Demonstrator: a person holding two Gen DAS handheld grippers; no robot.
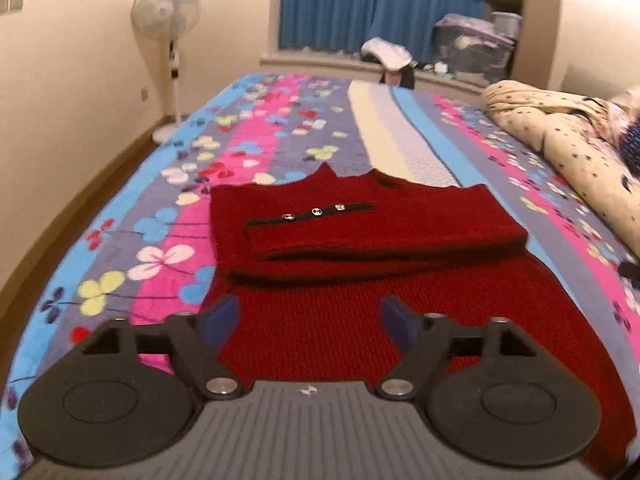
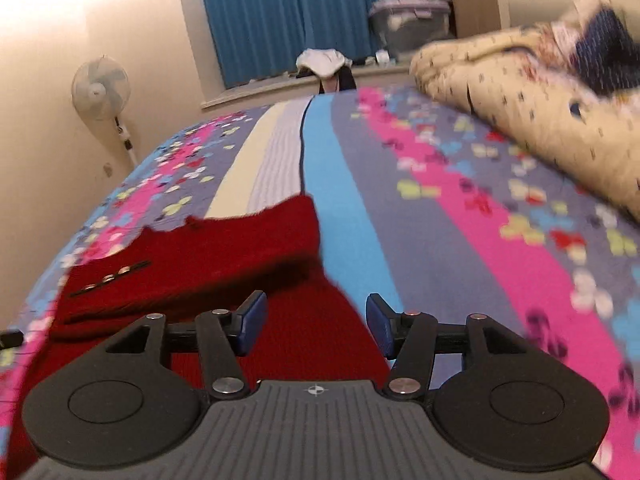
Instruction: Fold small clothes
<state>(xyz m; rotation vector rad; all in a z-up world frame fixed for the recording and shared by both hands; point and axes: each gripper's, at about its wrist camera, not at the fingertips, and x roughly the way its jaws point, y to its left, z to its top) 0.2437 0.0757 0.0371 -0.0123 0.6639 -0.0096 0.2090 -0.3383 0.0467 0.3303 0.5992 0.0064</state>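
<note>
Left gripper (image 1: 308,322) first, seen from its own wrist camera: we find its two blue-padded jaws spread wide with nothing between them, hovering over the near, flat part of a dark red knitted sweater (image 1: 360,248). That sweater lies on a bedspread (image 1: 140,216) striped in blue, pink and grey with a flower print. Straight ahead of the jaws, the far part of the sweater is already doubled over: a sleeve with a dark trim and three shiny buttons (image 1: 314,211) rests across the top, and this folded band runs crosswise, left to right, in front of us. The unfolded red knit reaches back underneath the gripper, so the garment's length runs away from us along the bed. A standing fan (image 1: 166,12) and a blue curtain (image 1: 380,0) sit in the background, and a cream spotted quilt (image 1: 560,132) is bunched well off to the right. Moving to the right wrist camera, the right gripper (image 2: 316,322) also has its jaws parted and holds nothing; this view is somewhat blurred. Here the sweater (image 2: 200,264) lies mostly to the left of the jaws, with its right edge passing between them, and bare bedspread (image 2: 480,260) fills the right side. We judge that the next fold means lifting the near hem forward over the folded band, with the left gripper placed squarely over the cloth and the right gripper at its right edge.
</note>
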